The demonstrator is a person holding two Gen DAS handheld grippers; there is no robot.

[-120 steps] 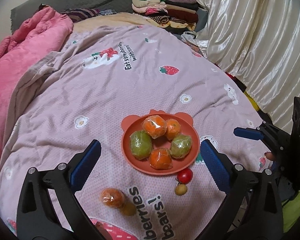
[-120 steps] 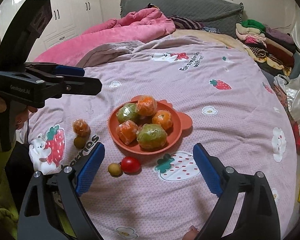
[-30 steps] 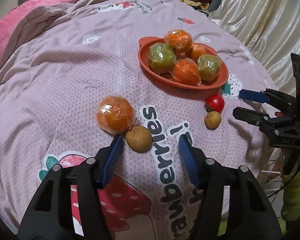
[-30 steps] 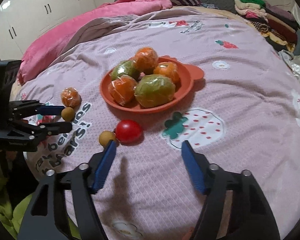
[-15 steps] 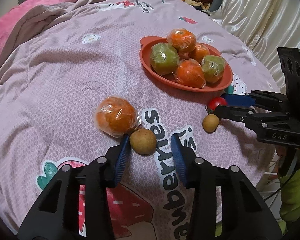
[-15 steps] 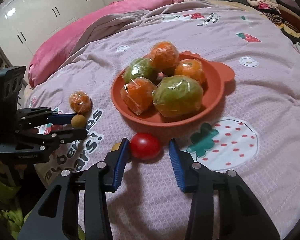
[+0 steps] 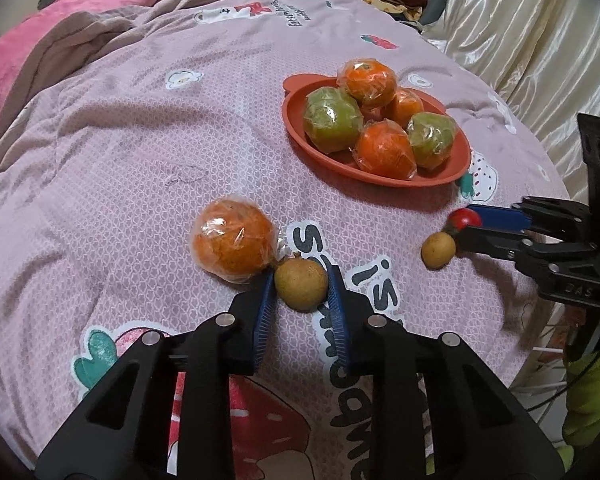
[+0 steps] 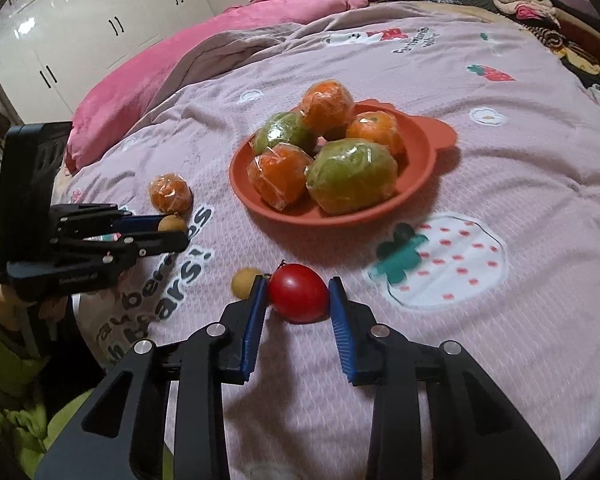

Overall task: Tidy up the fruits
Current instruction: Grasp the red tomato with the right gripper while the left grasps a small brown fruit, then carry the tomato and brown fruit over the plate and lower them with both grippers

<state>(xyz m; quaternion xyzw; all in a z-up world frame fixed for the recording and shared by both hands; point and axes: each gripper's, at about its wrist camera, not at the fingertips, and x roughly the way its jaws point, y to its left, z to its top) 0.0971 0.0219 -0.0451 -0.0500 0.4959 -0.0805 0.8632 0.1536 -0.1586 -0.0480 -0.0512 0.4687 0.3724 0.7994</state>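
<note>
Fruit count: five wrapped ones on the orange plate [image 7: 452, 174], three orange and two green, plus a wrapped orange [image 7: 233, 246], two little brown fruits and one tomato [image 8: 299, 298] loose on the bedspread [image 7: 140, 152]. Since half a second ago both grippers narrowed: left gripper [image 7: 301, 285] now pinches a brown fruit [image 7: 301, 285], right gripper [image 8: 298, 298] pinches the tomato beside the other brown fruit [image 8: 244, 281].

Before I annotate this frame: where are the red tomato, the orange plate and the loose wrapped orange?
red tomato [image 8: 298, 298], right wrist view, centre of its skin.
orange plate [image 8: 240, 184], right wrist view, left rim.
loose wrapped orange [image 7: 232, 246], left wrist view, middle.
</note>
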